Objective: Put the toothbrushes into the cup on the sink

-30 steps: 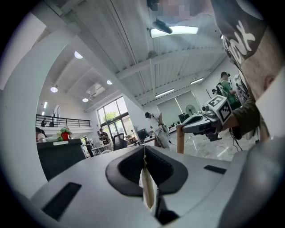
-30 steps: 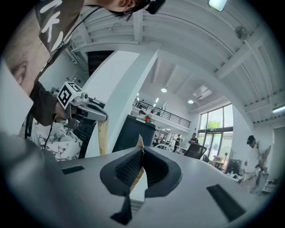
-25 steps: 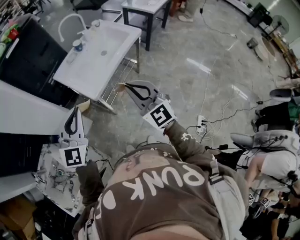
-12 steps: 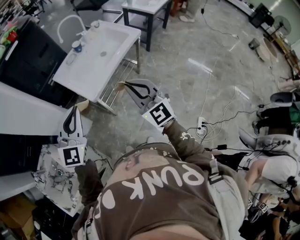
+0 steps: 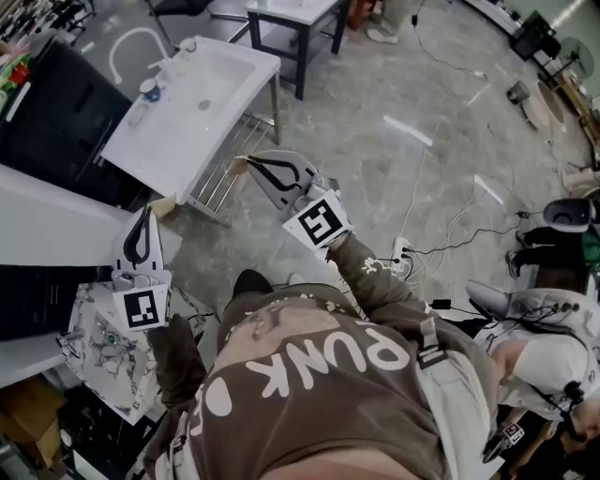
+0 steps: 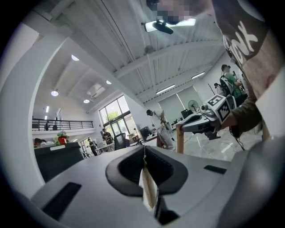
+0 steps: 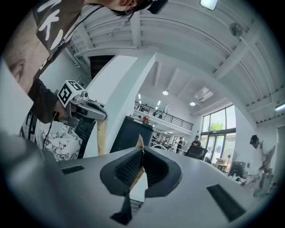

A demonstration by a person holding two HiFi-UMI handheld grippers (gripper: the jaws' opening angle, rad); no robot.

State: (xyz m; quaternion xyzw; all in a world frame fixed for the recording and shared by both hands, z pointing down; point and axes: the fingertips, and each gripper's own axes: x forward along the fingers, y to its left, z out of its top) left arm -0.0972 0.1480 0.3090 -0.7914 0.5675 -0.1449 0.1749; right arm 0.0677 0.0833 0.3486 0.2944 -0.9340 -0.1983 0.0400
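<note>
The white sink [image 5: 220,89] stands at the upper left of the head view, with a curved faucet [image 5: 131,45] at its back. A small cup [image 5: 150,89] sits on the sink's left rim. A pale elongated item [image 5: 141,112] lies beside the cup, too small to identify. My left gripper [image 5: 144,214] is shut and empty, held level below and left of the sink. My right gripper [image 5: 251,165], also shut and empty, is just off the sink's near right corner. In each gripper view the jaws [image 6: 143,149] [image 7: 140,142] meet with nothing between them.
A black cabinet [image 5: 56,122] runs along the sink's left. A wire rack [image 5: 230,169] sits under the sink. A dark-legged table [image 5: 300,23] stands beyond it, and a marble-patterned surface [image 5: 103,347] lies at lower left. Cables and a power strip [image 5: 403,253] cross the floor; seated people [image 5: 544,356] are at the right.
Both grippers have travelled with the person a little toward the sink, staying shut. A dark shoe has come into view below the right gripper.
</note>
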